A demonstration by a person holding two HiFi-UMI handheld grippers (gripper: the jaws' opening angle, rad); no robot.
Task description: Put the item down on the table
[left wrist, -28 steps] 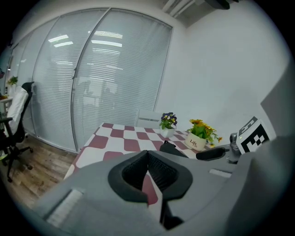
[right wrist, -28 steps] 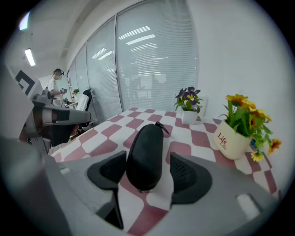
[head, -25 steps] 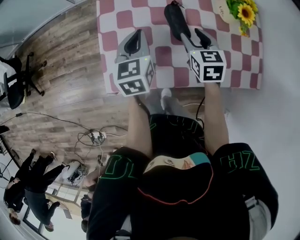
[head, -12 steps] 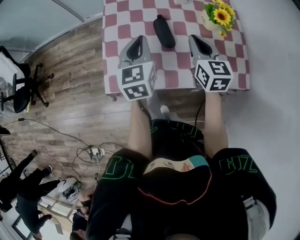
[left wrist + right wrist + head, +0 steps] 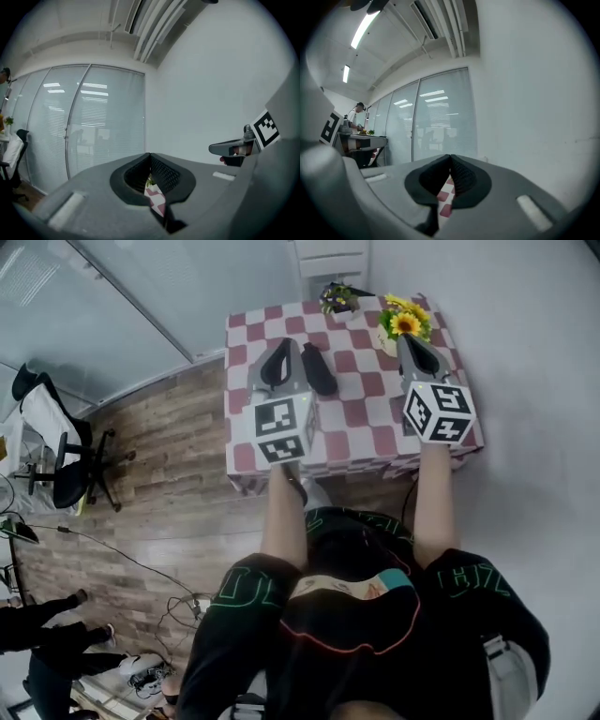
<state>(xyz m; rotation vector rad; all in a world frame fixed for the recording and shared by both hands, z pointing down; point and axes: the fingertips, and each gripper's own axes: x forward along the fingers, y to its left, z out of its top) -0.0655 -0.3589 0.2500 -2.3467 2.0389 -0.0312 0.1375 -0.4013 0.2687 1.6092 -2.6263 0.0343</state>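
Note:
The black oblong item (image 5: 319, 369) lies flat on the pink-and-white checkered table (image 5: 361, 427), with nothing holding it. My left gripper (image 5: 282, 352) hovers just left of the item, jaws shut and empty; in the left gripper view its tips (image 5: 150, 154) meet. My right gripper (image 5: 410, 338) is over the table's right side, well apart from the item, shut on nothing, and its tips (image 5: 450, 157) touch in the right gripper view. Both gripper views point up at the walls, so neither shows the item.
A sunflower pot (image 5: 401, 326) and a small dark plant (image 5: 337, 298) stand at the table's far edge. Left of the table are wood floor, a glass wall and an office chair (image 5: 58, 465). Cables (image 5: 178, 601) trail on the floor, and a white wall runs along the right.
My right gripper let go of the black item, shut, and moved off to the right. The item stays on the table. The head view has drawn back, so the table looks farther away.

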